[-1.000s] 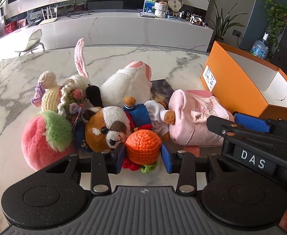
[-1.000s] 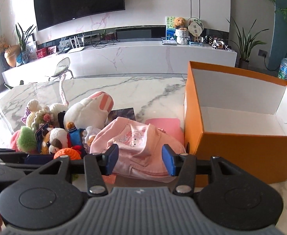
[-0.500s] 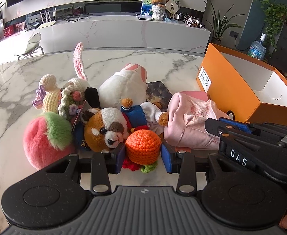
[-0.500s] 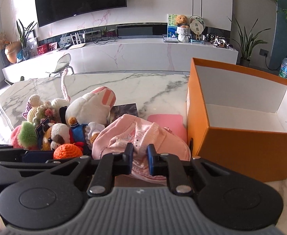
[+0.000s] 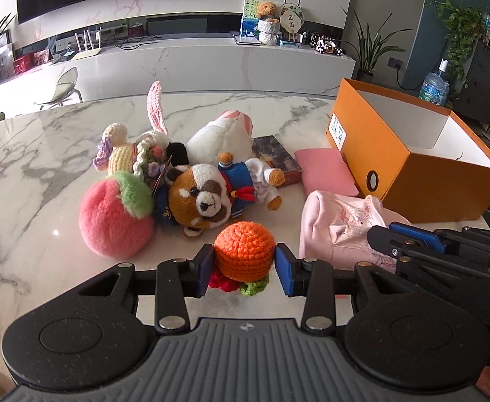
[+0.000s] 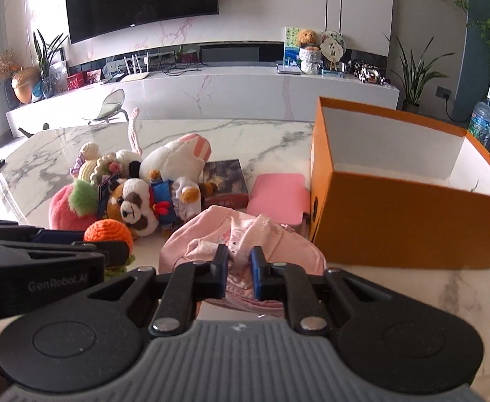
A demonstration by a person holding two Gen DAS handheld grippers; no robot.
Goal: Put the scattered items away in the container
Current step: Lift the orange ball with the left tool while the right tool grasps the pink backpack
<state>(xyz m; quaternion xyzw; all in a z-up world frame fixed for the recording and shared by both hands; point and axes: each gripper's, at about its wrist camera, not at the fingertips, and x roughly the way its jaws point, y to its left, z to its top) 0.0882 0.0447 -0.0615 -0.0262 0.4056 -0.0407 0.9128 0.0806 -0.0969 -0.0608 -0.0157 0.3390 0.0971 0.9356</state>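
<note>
My left gripper [image 5: 244, 263] is shut on an orange crocheted ball [image 5: 244, 249] with red and green bits under it, held just off the marble table. My right gripper [image 6: 239, 263] is shut on a pink cap [image 6: 241, 234], pinching its fabric and lifting it in front of the open orange box [image 6: 402, 207]. The cap also shows in the left wrist view [image 5: 338, 227], and the box [image 5: 395, 164] stands at the right there. A pile of plush toys lies on the table: a brown dog in blue [image 5: 208, 194], a pink peach [image 5: 114, 217], a white plush [image 5: 221, 140].
A dark book [image 5: 275, 157] and a pink flat pad [image 5: 325, 171] lie between the toys and the box. A crocheted bunny [image 5: 144, 140] sits at the back of the pile. The table's edge runs near the box's right side [image 6: 479, 278].
My right gripper closed on the pink cap and raised it toward me. My left gripper lifted the orange ball back from the pile. The pink pad became uncovered.
</note>
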